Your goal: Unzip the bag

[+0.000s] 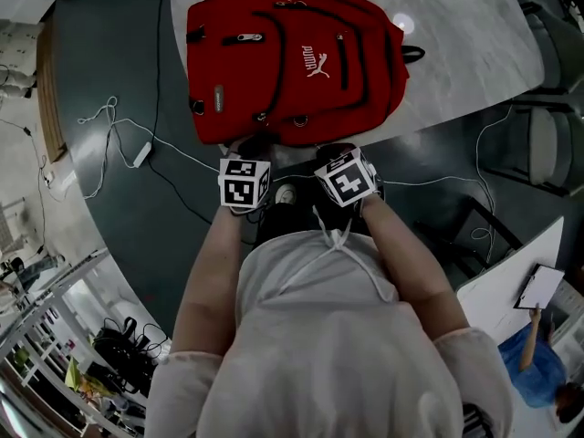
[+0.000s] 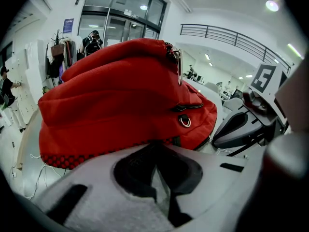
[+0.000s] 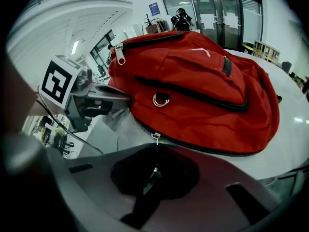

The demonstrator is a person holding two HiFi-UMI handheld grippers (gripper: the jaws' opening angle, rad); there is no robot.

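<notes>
1. The red bag lies flat on the pale table, front panel and white logo facing up; its near edge overhangs the table edge toward the person; both grippers sit at that near edge, side by side.
2. The left gripper stands at the bag's near-left corner; its jaws are drawn together, with only a thin pale sliver between the dark pads; the tips reach the bag's lower hem, where a checked red-and-black strip shows; whether any fabric is pinched there I cannot tell.
3. The right gripper stands at the bag's near-right part, just beside the left one; its jaws are closed on the zipper pull, which hangs from the black zip line along the bag's lower edge and drops straight down between the pads; a small glint of metal shows between the pads below it.
4. From the right gripper view the bag rises as a mound just beyond the jaw tips; a metal ring sits on the bag above the gripped pull; a second pull hangs near the bag's top-left corner in that view.
5. On the bag's front panel in the head view, the black zip lines look shut along the lengths that show.
6. White cables trail over the dark floor to the left of the bag.
</notes>
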